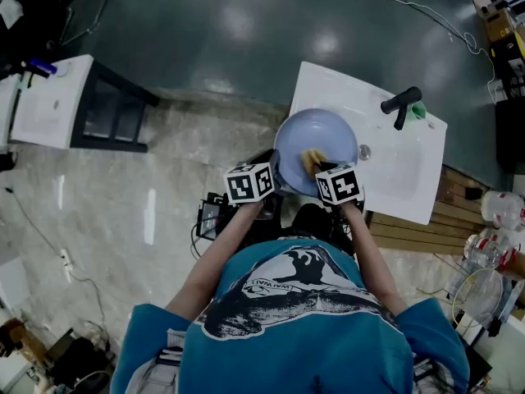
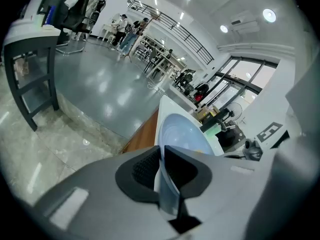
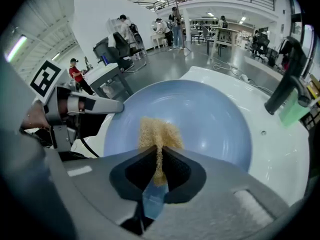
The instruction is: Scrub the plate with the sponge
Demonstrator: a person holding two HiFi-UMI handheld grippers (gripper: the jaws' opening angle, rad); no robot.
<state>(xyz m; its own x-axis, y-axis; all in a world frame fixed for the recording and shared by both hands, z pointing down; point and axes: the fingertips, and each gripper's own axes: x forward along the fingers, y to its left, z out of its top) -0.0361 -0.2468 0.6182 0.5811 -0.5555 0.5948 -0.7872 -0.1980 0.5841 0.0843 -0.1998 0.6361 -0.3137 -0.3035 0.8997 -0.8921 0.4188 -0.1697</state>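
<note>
White sink [image 1: 410,175] is sitting under the blue plate [image 1: 316,134]; left tongs [image 2: 161,153] are pinching its rim (plate edge-on between them), right tongs [image 3: 160,153] are squeezing the yellow sponge [image 3: 157,130] against the plate's face.

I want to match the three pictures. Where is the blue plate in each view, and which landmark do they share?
Head view: the blue plate sits at the centre, over the left part of the white sink.
Left gripper view: lower centre, its rim gripped in the left tongs.
Right gripper view: it fills the middle, behind the right tongs holding the sponge.
Shared landmark: the white sink.
</note>
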